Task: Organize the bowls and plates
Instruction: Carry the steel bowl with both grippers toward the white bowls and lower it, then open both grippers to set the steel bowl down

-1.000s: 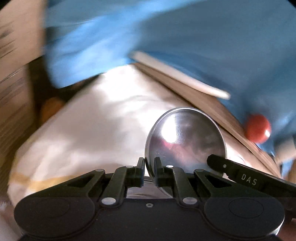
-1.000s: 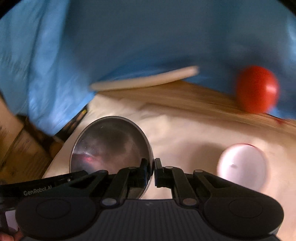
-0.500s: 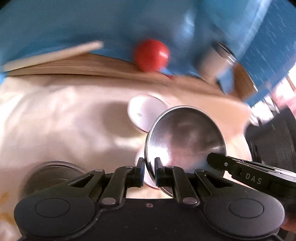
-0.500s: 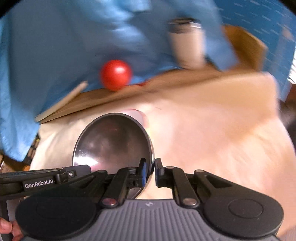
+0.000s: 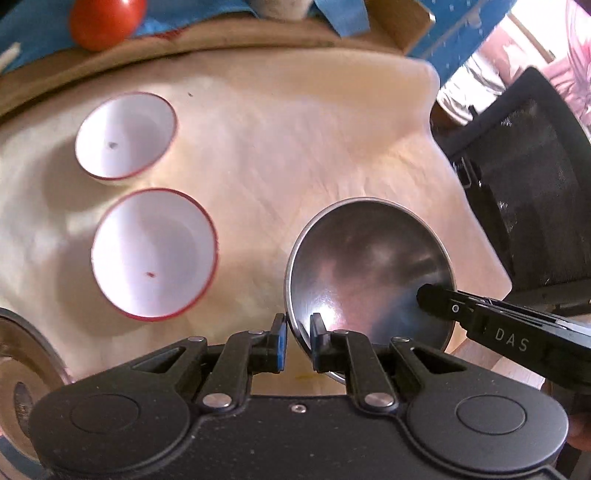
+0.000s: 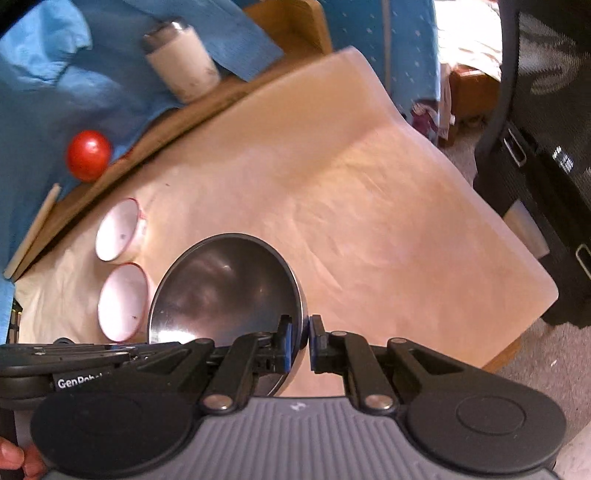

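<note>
red ball (image 6: 88,154) is lying at the table's far edge against blue cloth (image 6: 44,96) | white cylinder with metal cap (image 6: 181,62) is standing tilted beside the cloth | cream sheet (image 6: 351,206) is covering the table | black mesh chair (image 5: 524,192) is standing just beside the table

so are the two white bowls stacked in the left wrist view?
No, the far white bowl and the near white bowl sit apart on the cream cloth, side by side.

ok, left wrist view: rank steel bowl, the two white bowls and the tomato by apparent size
1. steel bowl, though it sits closest to the lens
2. near white bowl
3. far white bowl; likely the same size as the near one, just farther away
4. tomato, partly cut off by the frame edge
</note>
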{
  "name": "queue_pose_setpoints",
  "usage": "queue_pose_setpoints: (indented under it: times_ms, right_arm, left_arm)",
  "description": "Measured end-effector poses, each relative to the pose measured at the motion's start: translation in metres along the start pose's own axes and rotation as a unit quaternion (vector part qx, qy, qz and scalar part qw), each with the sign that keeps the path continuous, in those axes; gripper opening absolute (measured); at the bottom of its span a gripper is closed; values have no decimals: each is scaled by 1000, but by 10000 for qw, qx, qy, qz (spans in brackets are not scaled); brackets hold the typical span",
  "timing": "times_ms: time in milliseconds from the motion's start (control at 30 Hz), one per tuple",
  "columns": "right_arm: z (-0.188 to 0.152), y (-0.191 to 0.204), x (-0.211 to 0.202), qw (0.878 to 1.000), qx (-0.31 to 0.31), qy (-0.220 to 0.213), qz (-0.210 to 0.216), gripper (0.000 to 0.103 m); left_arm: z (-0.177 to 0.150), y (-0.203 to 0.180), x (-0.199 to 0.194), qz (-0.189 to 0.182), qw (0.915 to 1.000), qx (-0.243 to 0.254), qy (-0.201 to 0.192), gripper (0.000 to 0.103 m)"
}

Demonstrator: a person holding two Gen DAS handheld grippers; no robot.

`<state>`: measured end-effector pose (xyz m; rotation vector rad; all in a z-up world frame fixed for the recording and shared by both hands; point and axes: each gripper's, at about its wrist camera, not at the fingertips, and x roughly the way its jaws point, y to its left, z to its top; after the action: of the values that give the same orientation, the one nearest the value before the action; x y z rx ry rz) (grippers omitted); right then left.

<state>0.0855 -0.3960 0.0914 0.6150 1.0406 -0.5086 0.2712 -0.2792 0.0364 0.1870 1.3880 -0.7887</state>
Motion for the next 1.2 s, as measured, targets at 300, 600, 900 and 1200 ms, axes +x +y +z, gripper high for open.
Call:
queue_pose_setpoints:
  times_ms: [300,600,900,1200]
  right_arm:
    - [4,-13,25,9994,-236,34,233,10]
    - [8,-22,28,9991,-218,35,362,33]
    - [14,-26,2,9991,-107,-330,232,74]
    - [37,15,-14,9956,-556,-700,287,96]
  left_arm:
    - [5,-4,20,333,9994,-48,-34,15]
    - [5,-1,14,411,9990,-130,131,44]
    - [9,4,-17,283,9995,151,7,76]
    - [13,50,-64,555,9960,-388,-583,97]
